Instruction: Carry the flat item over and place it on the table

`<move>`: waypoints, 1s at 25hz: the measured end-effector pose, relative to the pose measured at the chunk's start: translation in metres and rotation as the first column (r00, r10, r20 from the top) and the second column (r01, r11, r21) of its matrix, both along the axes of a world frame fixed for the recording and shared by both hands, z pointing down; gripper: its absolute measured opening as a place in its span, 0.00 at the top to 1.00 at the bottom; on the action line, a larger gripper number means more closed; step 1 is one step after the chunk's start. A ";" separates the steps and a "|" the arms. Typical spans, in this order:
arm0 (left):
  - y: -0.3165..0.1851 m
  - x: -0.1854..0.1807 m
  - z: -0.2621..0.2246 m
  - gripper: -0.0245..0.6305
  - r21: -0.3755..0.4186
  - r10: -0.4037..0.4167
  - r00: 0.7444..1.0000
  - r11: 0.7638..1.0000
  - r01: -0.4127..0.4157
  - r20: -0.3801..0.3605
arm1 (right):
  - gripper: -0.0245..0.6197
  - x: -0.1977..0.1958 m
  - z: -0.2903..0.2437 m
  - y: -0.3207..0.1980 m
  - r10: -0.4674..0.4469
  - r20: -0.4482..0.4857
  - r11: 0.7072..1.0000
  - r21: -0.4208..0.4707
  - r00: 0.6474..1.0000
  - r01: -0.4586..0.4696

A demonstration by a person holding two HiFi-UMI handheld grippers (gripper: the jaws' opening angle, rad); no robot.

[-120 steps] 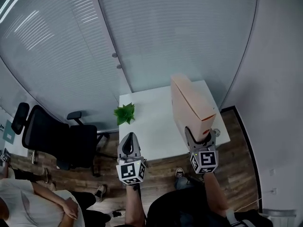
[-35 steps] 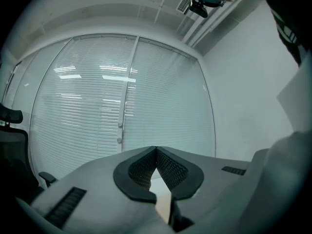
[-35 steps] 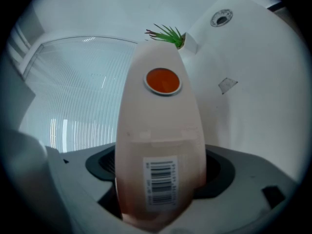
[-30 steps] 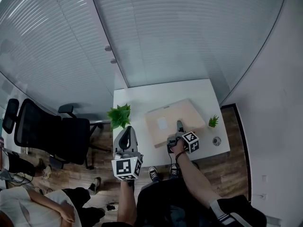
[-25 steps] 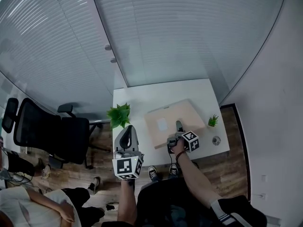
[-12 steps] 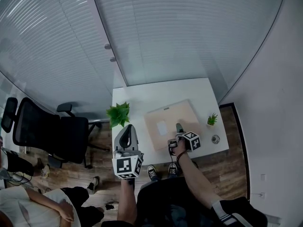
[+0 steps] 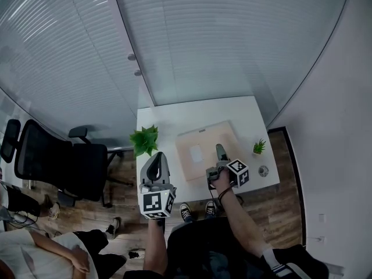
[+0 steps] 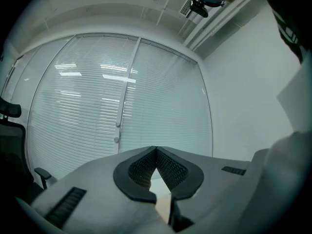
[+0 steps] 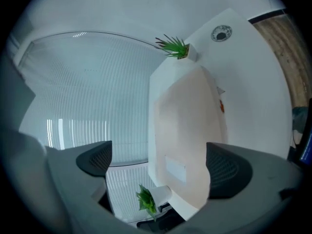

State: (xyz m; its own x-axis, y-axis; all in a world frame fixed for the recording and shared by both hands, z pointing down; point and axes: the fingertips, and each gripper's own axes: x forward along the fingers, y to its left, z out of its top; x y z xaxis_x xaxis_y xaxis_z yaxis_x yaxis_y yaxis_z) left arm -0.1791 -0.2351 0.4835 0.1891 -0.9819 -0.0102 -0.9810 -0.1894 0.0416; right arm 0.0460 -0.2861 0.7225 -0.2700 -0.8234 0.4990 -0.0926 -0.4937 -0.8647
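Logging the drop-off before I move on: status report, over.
Right gripper open, jaws just been opening, nothing gripped. Left gripper shut, empty. Tan box flat on table. Both plants clear of it.

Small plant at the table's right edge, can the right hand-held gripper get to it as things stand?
Probably yes: the right hand-held gripper, jaws just opened and empty, hangs above the flat box, nothing standing between it and the small plant.

The flat item at centre frame is matt tan cardboard with a pale paper label. The desk beneath is smooth white, faintly glossy. The floor at lower right is wood plank. The left claw has black, finely ribbed pads, probably rubber, set in matt grey plastic
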 end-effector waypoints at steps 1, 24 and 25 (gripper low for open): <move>0.000 0.000 0.000 0.96 0.001 0.000 1.000 1.000 0.000 -0.001 | 0.03 0.000 -0.006 -0.004 0.001 0.005 1.000 0.018 1.000 -0.001; 0.001 0.005 0.007 0.96 -0.011 0.005 1.000 1.000 -0.005 -0.004 | 0.34 -0.027 -0.147 -0.009 -0.004 -0.939 0.659 0.256 0.344 0.707; 0.001 0.005 0.008 0.96 -0.011 0.006 1.000 1.000 -0.006 -0.005 | 0.36 -0.030 -0.154 -0.005 0.033 -0.964 0.639 0.223 0.264 0.737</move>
State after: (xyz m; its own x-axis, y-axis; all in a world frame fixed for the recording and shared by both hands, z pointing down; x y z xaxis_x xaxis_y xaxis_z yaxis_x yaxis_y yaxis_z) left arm -0.1741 -0.2341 0.4911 0.1953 -0.9807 0.0002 -0.9796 -0.1951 0.0483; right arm 0.0161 -0.2914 0.5683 -0.3670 -0.9183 0.1486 -0.9266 0.3467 -0.1459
